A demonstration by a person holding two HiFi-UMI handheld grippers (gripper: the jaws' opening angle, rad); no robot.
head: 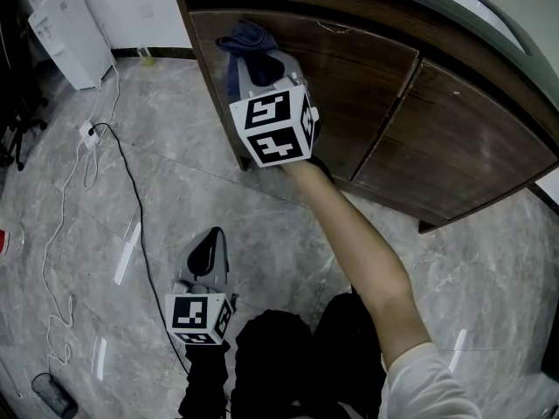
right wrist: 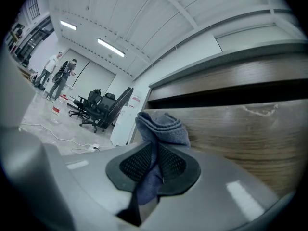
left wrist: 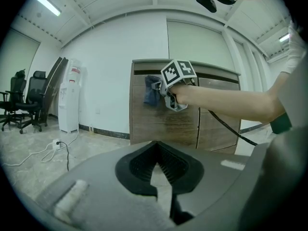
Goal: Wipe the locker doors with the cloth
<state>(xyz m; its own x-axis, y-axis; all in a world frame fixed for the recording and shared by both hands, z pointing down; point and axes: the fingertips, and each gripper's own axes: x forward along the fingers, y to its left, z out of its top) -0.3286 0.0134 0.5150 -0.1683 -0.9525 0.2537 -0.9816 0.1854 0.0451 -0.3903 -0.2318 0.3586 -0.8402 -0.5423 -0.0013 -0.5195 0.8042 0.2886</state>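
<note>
A blue cloth (head: 249, 46) is pressed against the upper left of the brown wooden locker door (head: 358, 77), close to its left edge. My right gripper (head: 260, 70) is shut on the cloth and points level at the door. In the right gripper view the cloth (right wrist: 161, 129) bunches out past the pads (right wrist: 134, 163) onto the wood (right wrist: 240, 134). My left gripper (head: 210, 244) hangs low over the floor, away from the locker, with its jaws together and nothing in them. From the left gripper view I see the cloth (left wrist: 152, 91) and the right gripper (left wrist: 162, 88) at the door (left wrist: 178, 124).
A second locker door (head: 454, 138) lies to the right. A white water dispenser (head: 65, 33) stands left of the locker. A power strip (head: 87, 132) and cables trail over the marble floor. Office chairs (right wrist: 96, 110) and two people (right wrist: 57, 71) are far off.
</note>
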